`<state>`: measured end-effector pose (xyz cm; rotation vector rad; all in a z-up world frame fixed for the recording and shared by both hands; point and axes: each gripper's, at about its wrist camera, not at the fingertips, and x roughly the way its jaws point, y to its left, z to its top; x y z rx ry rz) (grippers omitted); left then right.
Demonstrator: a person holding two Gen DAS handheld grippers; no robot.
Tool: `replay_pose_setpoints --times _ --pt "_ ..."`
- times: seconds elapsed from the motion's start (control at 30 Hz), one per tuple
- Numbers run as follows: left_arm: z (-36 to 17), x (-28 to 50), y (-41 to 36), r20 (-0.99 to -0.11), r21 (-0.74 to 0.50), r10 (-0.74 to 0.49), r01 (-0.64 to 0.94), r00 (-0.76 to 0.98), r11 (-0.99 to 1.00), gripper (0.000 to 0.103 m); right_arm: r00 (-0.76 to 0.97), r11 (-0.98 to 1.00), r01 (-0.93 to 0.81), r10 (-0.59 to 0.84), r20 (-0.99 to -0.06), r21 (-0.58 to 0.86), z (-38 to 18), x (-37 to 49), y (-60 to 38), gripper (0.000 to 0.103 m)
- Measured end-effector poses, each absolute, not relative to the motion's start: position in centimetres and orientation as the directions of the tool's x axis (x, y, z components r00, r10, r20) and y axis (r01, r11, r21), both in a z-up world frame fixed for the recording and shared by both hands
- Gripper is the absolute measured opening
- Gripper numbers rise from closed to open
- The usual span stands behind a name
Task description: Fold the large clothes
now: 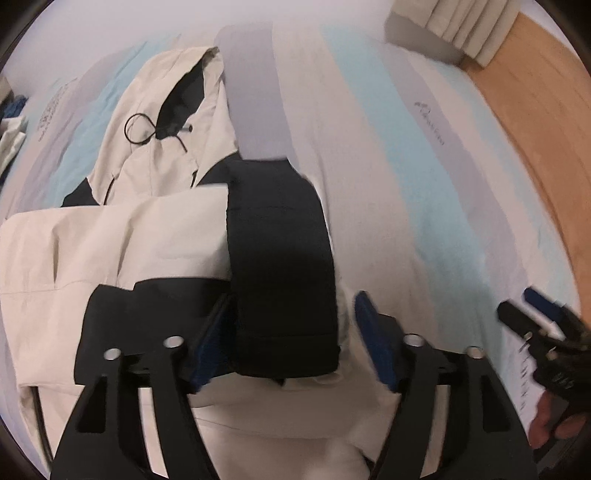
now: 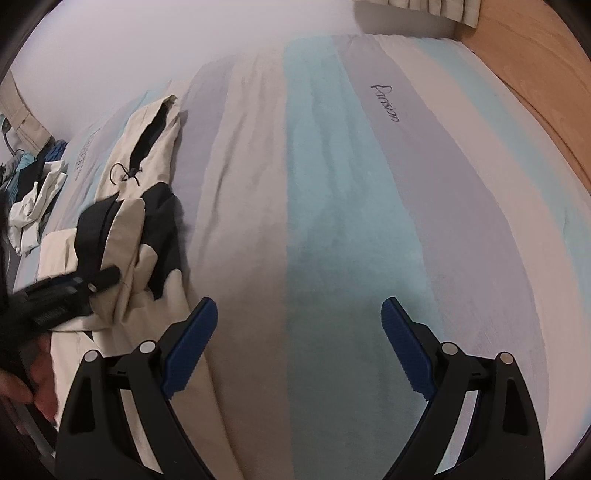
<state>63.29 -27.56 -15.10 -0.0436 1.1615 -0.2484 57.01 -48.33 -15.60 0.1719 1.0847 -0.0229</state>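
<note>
Left gripper (image 1: 291,343): jaws spread, pointing steeply down; dark sleeve between the blue pads (image 1: 375,347), far-side pad clear of it, near-side pad just beside or touching it, can't tell which. Not clamped.
Sleeve (image 1: 280,258): dark, padded, laid across the jacket's front, cuff end near the left gripper.
Jacket (image 1: 122,236): cream with dark panels, lying on the bed, partly folded; hood (image 1: 166,110) toward the far wall, black drawcord (image 1: 142,127) looped on it.
Right gripper (image 2: 299,350): jaws spread wide, nothing between them, over bare sheet just beside the jacket's edge.
Bed (image 2: 332,184): sheet striped in cream, pale blue and grey-lilac, with dark script print (image 2: 386,103).
Hands: fingers of one hand (image 2: 40,373) wrapped on the left gripper's handle; fingers of the other (image 1: 546,424) on the right gripper's.
Pile (image 2: 33,192): loose clothes at the bed's far left edge, apart from the jacket.
Floor (image 1: 535,122): wood, beside the bed; curtain (image 1: 476,26) hangs at its far end.
</note>
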Motion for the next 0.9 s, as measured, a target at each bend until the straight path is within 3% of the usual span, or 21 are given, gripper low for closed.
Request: replay_pose_setpoints --times 0.07,0.4,0.53,0.6,0.9 --pt "-14.5 63.0 -28.1 -0.892 -0.186 -0.244 0.182 0.381 0.965 0.080 0.465 0.987 0.102 0.060 -0.883 0.121 -15.8 56.8 -48.9 0.087" --pt "-15.0 62.4 -32.6 -0.861 -0.346 -0.415 0.260 0.293 0.902 0.085 0.464 0.986 0.134 0.030 -0.885 0.104 -15.6 55.2 -52.2 0.087" --pt "-15.3 61.5 -34.1 -0.873 -0.321 -0.406 0.307 0.270 0.896 0.086 0.471 0.986 0.127 0.032 -0.882 0.104 -15.1 54.9 -52.6 0.087" --pt "-14.9 61.3 -33.7 -0.873 -0.318 -0.407 0.317 0.269 0.893 0.092 0.475 0.988 0.118 0.036 -0.879 0.104 -14.8 55.1 -52.2 0.087" --pt "-11.3 62.3 -24.3 -0.889 -0.180 -0.284 0.296 0.360 0.938 0.097 0.510 0.992 -0.022 0.117 -0.852 0.123 -13.0 59.1 -44.5 0.087"
